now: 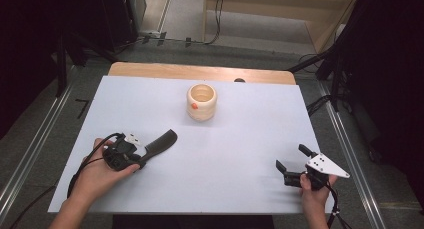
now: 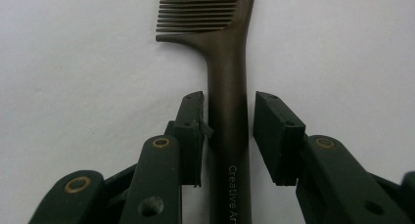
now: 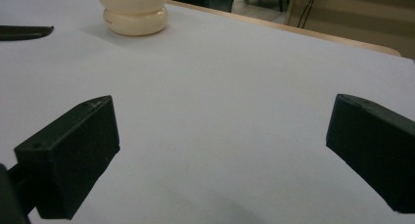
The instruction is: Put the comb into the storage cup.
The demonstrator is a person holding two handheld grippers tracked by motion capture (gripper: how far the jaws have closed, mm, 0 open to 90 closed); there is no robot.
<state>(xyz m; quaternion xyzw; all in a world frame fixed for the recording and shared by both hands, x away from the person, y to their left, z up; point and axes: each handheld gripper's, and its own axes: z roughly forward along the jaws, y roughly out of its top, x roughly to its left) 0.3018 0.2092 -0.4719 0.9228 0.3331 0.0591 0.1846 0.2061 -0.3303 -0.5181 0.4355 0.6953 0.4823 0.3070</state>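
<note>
A dark brown comb (image 1: 162,140) lies flat on the white table top at the left, teeth end pointing away from me. My left gripper (image 1: 141,159) is at its handle. In the left gripper view the comb (image 2: 227,53) runs up between the jaws of this gripper (image 2: 227,104): the left pad (image 2: 192,131) touches the handle and the right pad (image 2: 274,136) stands a thin gap off it, so the gripper is open. My right gripper (image 1: 291,156) rests near the front right corner, wide open with nothing in it (image 3: 220,150).
A cream ribbed pot (image 1: 202,102) with an orange mark stands at the back middle, and appears again (image 3: 133,11) next to the comb's tip (image 3: 24,32). The white sheet (image 1: 240,139) covers a wooden table (image 1: 200,70). Dark stands and cables flank the table.
</note>
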